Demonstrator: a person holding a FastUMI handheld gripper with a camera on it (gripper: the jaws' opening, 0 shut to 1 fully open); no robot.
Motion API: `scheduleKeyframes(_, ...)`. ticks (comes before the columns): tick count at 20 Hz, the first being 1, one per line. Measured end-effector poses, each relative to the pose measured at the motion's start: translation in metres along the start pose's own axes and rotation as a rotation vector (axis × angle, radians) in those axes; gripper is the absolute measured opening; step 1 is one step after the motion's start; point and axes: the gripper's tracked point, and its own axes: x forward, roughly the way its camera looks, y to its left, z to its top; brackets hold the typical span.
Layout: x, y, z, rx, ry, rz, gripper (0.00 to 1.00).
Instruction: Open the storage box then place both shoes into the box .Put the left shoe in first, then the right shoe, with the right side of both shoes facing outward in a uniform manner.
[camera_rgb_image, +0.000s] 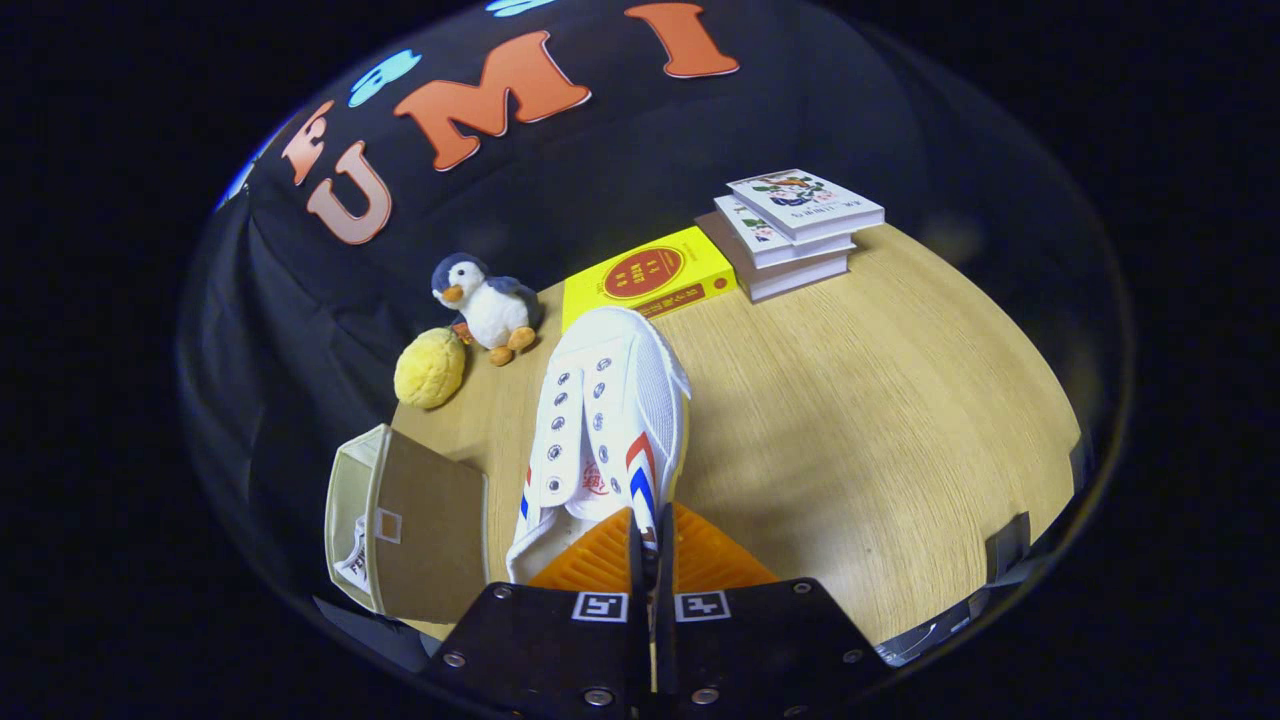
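The heel end of the white shoe (605, 420) is hidden behind the fingers of the hand-held gripper (650, 545), so the exact spot they pinch cannot be seen. To the fingers' left, the storage box (400, 520) shows only part of its inside; something white with print sits there, mostly concealed. Beyond the shoe, its toe covers the near edge of the yellow book (645, 275). Print on the stacked books (795, 230) is too small to read.

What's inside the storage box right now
Through the storage box's open side, part of a white shoe with dark print shows; the brown panel covers the rest. The gripper is shut on the other shoe's heel edge.
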Motion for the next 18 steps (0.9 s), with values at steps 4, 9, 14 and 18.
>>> scheduleKeyframes(4,-0.009,0.058,0.008,-0.06,0.006,0.055,0.03)
scheduleKeyframes(9,-0.014,0.142,0.003,-0.124,0.036,0.14,0.03)
scheduleKeyframes(14,-0.01,0.22,-0.02,-0.196,0.088,0.218,0.03)
scheduleKeyframes(18,0.001,0.259,-0.05,-0.242,0.149,0.235,0.03)
